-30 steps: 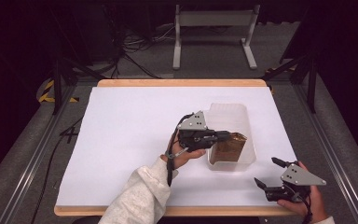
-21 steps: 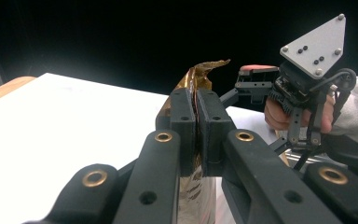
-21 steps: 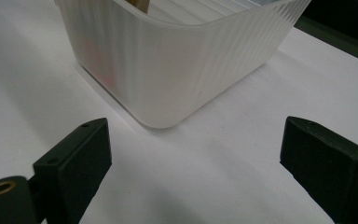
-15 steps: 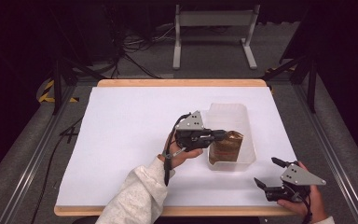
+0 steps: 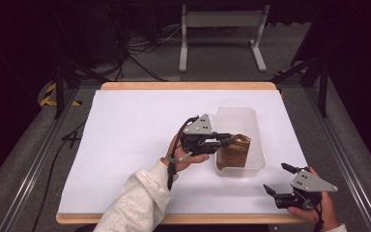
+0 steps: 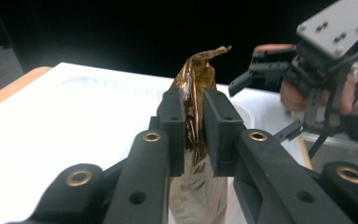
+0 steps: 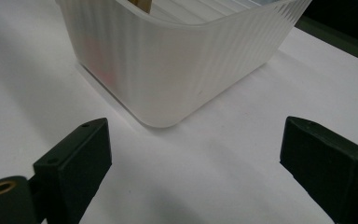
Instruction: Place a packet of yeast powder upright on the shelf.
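Note:
A shiny gold-brown foil packet stands in the near end of a clear ribbed plastic tub. My left gripper reaches in over the tub's left wall and is shut on the packet's crimped top. In the left gripper view the two pads pinch the foil between them. My right gripper rests near the table's front right corner, open, its jaws wide apart and nothing between them. In the right gripper view the tub's corner lies just ahead of it.
A white sheet covers the wooden table. A metal stand and cables sit on the floor beyond the far edge. The person's left sleeve enters from the bottom.
My left gripper and the packet have shifted slightly left and toward the near end of the tub. The right gripper has stayed put.

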A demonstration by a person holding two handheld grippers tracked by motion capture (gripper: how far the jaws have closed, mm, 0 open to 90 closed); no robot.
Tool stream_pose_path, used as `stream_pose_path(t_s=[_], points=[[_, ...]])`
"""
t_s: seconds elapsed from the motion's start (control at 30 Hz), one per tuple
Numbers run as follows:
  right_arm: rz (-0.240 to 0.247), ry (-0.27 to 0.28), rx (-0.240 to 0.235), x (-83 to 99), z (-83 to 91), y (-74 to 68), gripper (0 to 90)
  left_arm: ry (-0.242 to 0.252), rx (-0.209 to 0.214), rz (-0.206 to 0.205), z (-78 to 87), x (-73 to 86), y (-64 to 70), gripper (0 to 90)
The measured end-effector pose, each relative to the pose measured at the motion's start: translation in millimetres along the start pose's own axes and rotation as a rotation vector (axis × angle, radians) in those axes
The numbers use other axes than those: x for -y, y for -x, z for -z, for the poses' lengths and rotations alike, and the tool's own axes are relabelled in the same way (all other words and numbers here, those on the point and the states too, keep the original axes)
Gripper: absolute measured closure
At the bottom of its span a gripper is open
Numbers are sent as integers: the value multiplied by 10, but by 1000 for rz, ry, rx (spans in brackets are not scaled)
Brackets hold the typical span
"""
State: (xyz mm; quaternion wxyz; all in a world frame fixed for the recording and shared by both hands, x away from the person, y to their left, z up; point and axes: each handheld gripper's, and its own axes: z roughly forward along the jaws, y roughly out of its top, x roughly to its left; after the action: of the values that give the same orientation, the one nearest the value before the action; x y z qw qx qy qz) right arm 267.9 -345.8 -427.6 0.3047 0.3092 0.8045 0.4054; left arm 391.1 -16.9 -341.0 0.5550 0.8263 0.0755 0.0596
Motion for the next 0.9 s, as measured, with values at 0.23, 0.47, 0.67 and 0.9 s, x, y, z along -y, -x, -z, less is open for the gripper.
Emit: stream_pose_path(t_s=[0.23,0.47,0.67,0.9], points=[[1,0,1,-5,-1,-2,95,-61,-74,-63,68,-64,27,599],[-1,0,-1,1,0,2,95,-119,-205,-116,211,-56,54,310],[4,0,11,-1,0,-3,103,-168,-260,-144,327,11,81,181],[2,6,10,-3,1,0,99,-209,-322,-145,508,143,80,116]])
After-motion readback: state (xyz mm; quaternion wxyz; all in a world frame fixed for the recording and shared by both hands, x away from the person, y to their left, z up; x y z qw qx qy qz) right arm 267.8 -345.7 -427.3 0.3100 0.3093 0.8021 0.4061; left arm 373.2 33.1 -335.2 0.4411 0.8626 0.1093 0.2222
